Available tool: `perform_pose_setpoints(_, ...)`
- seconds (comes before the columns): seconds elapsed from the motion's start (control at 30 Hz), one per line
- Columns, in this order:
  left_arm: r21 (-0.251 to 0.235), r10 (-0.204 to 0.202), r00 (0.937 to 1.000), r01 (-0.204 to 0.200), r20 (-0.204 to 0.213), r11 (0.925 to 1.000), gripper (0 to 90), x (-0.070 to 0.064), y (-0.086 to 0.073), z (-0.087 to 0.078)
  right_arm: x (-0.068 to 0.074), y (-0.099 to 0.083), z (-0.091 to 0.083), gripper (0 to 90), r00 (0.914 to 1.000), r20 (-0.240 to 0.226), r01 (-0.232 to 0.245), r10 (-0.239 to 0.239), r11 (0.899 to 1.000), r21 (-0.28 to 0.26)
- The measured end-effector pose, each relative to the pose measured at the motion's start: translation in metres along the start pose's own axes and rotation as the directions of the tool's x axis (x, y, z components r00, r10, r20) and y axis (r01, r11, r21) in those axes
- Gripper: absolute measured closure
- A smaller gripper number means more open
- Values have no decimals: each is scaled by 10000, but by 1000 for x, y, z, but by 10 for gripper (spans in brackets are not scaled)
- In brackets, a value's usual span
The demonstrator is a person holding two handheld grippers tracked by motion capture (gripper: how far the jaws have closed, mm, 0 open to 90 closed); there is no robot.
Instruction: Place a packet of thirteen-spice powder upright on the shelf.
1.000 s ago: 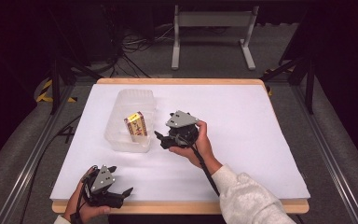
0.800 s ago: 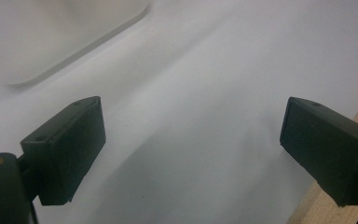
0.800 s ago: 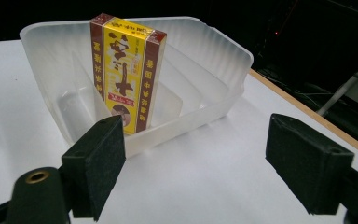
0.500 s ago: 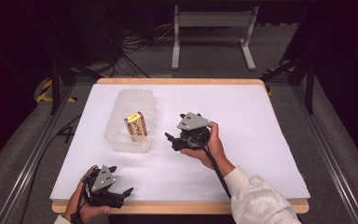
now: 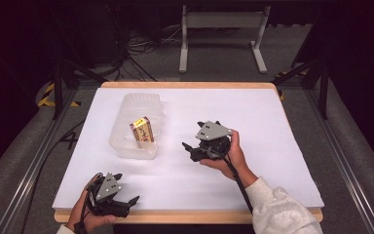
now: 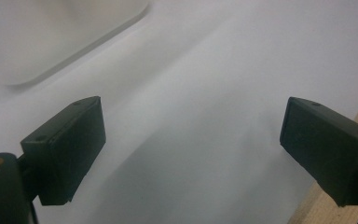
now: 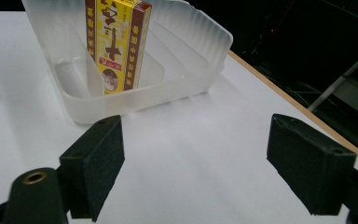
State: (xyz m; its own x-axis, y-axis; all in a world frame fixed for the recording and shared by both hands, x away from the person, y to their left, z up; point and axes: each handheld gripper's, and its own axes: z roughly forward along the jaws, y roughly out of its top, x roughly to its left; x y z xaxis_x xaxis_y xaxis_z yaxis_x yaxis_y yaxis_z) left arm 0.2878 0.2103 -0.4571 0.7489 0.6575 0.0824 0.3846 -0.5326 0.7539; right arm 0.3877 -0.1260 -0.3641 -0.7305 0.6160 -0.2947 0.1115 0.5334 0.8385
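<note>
Wooden-edged desk (image 5: 185, 85) under a white sheet (image 5: 253, 112), clear ribbed plastic tub (image 5: 126, 146) standing on its left half, yellow-and-red box (image 5: 142, 131) upright inside the tub

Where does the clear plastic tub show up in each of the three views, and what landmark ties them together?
High view: clear plastic tub left of centre on the white table, holding the yellow box.
Left gripper view: one blurred pale corner, top left.
Right gripper view: upper left, box standing inside.
Shared landmark: the table's wooden edge.
</note>
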Motion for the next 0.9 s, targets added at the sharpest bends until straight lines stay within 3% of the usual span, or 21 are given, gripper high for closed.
perform_pose_setpoints(0.9,16,0,10000,0,23,10000,74,-1,1,1,-13,-35,-31,175,9981,203,575,-588,9964,624)
